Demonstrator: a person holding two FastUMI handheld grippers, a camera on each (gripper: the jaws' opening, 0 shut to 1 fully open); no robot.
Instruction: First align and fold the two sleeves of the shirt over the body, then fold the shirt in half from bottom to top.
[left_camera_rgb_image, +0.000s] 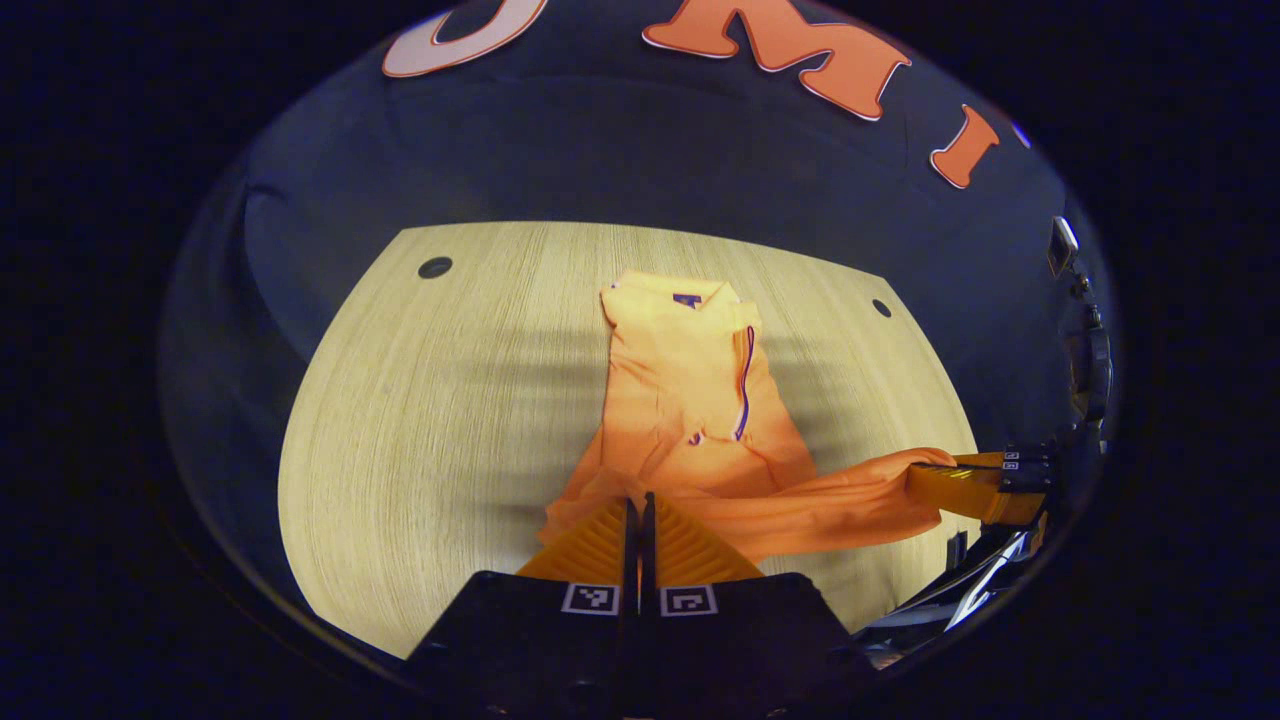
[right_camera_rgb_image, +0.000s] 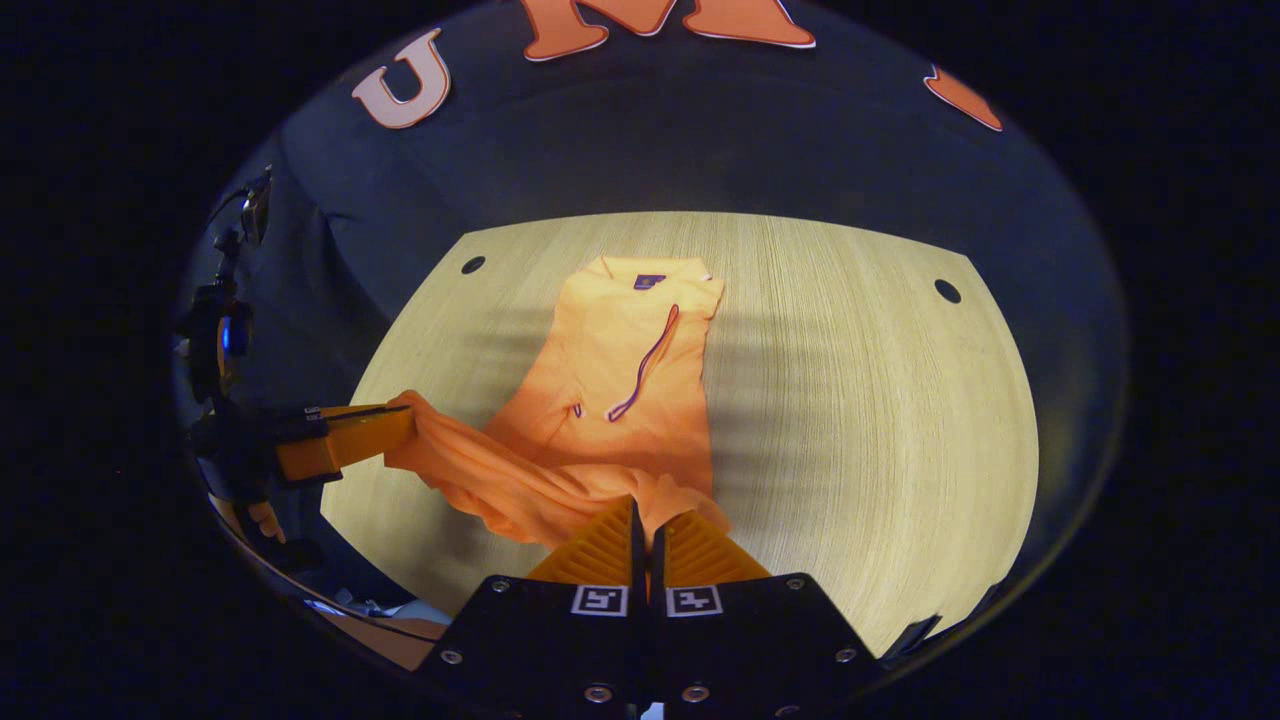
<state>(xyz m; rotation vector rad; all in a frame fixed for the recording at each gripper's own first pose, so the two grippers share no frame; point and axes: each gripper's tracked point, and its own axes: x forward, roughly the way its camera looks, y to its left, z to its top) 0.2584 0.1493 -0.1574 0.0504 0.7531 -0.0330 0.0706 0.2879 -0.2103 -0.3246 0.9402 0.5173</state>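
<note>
With both sleeves already folded over the body, the shirt (left_camera_rgb_image: 690, 400) lies mid-table (left_camera_rgb_image: 430, 400) | left gripper (left_camera_rgb_image: 640, 515) and right gripper (right_camera_rgb_image: 648, 530) each clench the near hem, lifted off the surface | remaining: bottom-to-top fold toward the far collar (left_camera_rgb_image: 675, 292).

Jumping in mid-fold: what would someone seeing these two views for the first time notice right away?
The bright orange shirt on the pale wooden table, collar at the far end with the body narrowed into a strip. Next, both grippers pinching its near hem: the left gripper and the right gripper each have fingers closed on fabric at the bottom of their own views. The hem hangs in a raised, stretched band between them, off the table.
</note>
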